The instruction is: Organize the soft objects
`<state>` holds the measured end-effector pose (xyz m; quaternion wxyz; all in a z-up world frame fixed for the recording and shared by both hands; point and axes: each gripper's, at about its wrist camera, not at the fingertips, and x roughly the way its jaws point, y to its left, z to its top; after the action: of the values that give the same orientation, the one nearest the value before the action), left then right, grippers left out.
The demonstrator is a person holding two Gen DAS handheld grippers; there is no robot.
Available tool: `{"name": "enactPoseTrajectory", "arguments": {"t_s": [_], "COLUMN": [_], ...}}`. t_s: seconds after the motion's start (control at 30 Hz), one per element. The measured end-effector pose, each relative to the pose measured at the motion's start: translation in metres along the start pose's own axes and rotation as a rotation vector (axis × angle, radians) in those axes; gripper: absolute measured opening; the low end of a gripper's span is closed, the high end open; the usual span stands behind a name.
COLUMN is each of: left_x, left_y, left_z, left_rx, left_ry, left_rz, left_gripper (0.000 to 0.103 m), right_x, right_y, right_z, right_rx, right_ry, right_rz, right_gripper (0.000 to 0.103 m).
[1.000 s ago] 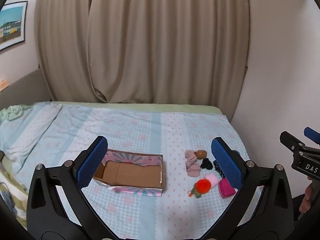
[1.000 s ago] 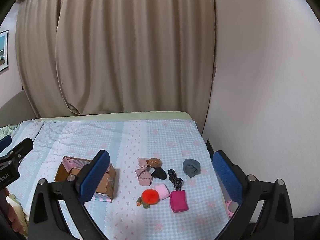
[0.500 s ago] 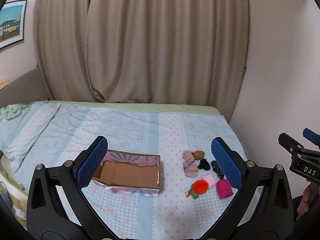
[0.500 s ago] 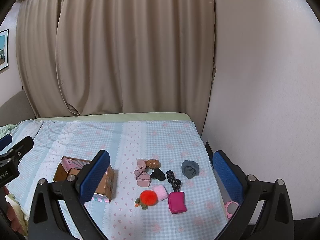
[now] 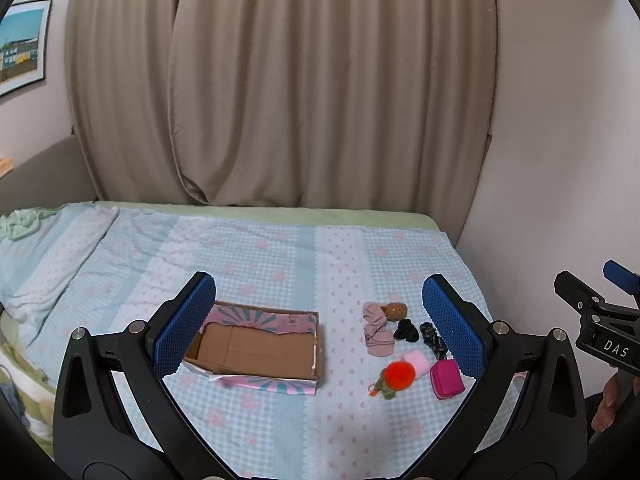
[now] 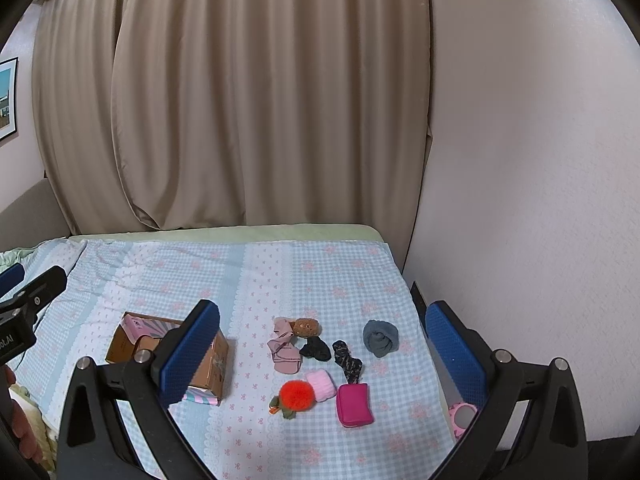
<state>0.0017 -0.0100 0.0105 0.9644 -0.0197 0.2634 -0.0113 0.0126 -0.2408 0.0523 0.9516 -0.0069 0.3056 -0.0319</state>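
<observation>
Several soft objects lie in a cluster on the bed: an orange pompom (image 6: 297, 395), a pink roll (image 6: 321, 385), a magenta pouch (image 6: 354, 405), a pink sock (image 6: 285, 346), a brown plush (image 6: 305, 327), a black sock (image 6: 316, 349), a dark patterned scrunchie (image 6: 347, 360) and a grey sock ball (image 6: 381, 337). An open cardboard box (image 5: 256, 350) stands left of them, empty. My left gripper (image 5: 318, 326) is open, high above the bed. My right gripper (image 6: 322, 350) is open, also held above the cluster.
The bed has a light blue checked cover (image 5: 280, 260). Beige curtains (image 5: 280, 100) hang behind it and a white wall (image 6: 520, 200) bounds the right side. A pink ring object (image 6: 462, 416) lies at the bed's right edge. Bunched bedding (image 5: 24, 224) lies far left.
Both grippers have drawn back and up a little, so the box and the cluster look slightly smaller and lower. Nothing on the bed has moved.
</observation>
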Motion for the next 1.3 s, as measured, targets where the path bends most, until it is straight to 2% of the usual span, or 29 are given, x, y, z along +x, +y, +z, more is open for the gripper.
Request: {"name": "enactPoseTrajectory", "arguments": {"t_s": [1.3], "left_x": [0.0019], "left_y": [0.0014], "left_z": [0.0001], "left_rx": [-0.004], "left_ry": [-0.003], "left_rz": [-0.013], "left_gripper": [0.102], "right_x": [0.0017], "right_y": [0.0009], "right_z": [-0.0025], "right_rx": [-0.001], "right_ry": [-0.005], "right_rz": [0.003], "right_gripper": [0.103]}}
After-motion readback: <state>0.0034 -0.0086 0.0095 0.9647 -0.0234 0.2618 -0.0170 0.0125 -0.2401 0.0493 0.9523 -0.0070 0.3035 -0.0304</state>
